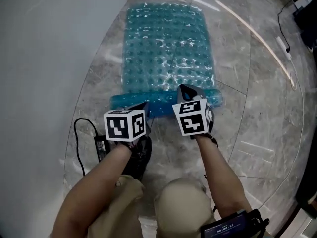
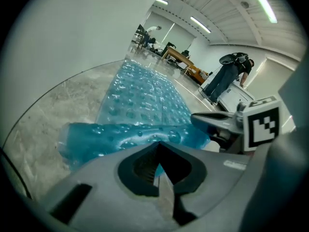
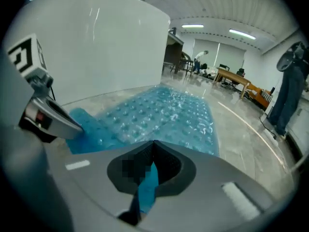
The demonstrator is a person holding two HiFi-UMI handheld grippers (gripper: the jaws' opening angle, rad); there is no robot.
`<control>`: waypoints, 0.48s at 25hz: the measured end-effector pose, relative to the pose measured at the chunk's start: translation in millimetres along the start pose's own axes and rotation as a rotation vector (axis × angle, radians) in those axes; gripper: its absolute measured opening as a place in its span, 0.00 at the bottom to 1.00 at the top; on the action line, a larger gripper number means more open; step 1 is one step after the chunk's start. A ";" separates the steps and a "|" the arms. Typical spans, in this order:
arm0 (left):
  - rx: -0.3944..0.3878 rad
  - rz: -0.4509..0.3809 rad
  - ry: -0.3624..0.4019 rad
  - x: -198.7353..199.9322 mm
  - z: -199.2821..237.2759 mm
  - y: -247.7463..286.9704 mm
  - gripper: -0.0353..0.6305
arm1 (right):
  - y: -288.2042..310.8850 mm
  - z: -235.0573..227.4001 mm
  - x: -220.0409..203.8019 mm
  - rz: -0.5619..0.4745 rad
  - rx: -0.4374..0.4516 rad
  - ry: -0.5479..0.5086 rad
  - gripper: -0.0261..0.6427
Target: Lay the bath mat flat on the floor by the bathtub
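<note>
The blue studded bath mat [image 1: 168,48] lies on the grey marble floor [image 1: 257,108]. Its left long edge runs close beside the curved white bathtub [image 1: 49,43]. Most of the mat is spread flat. Its near short end is curled up into a low roll that sits clear of the floor.

Both tools are at that rolled near end. The left tool [image 1: 147,104] is at the mat's near left corner, its jaws pressed together with a thin sliver of blue mat caught between them. The right tool [image 1: 184,88] is further right along the same end, also closed narrow, with a strip of blue mat pinched between its pads. Both point down and forward over the roll, side by side and a little apart.

A black power adapter [image 1: 101,145] with a looped cable [image 1: 79,133] lies on the floor left of the mat's near end, beside the tub's base.
</note>
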State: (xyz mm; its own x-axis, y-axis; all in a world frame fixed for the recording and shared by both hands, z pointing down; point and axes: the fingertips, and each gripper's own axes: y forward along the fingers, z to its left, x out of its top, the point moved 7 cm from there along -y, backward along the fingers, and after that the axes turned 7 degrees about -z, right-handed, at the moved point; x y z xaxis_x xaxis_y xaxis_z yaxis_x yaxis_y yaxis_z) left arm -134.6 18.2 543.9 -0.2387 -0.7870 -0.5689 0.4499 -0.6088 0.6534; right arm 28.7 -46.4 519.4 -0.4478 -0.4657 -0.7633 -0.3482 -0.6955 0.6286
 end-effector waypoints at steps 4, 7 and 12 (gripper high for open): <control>-0.003 0.020 0.020 -26.3 2.4 -25.0 0.06 | -0.7 11.3 -21.0 0.028 0.015 -0.026 0.05; 0.025 -0.031 0.036 -34.6 0.1 -54.4 0.06 | -4.8 19.3 -35.8 0.018 0.042 -0.018 0.04; 0.040 -0.166 -0.026 -27.0 -11.1 -134.9 0.06 | -13.1 14.8 -52.6 -0.025 0.035 0.009 0.05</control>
State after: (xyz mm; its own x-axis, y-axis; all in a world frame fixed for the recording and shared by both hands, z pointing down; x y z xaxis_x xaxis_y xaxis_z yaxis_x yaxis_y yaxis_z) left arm -179.3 122.8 465.6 -0.3290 -0.6772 -0.6581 0.3682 -0.7338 0.5710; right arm 44.7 -4.7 553.6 -0.4307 -0.4533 -0.7804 -0.3878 -0.6878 0.6136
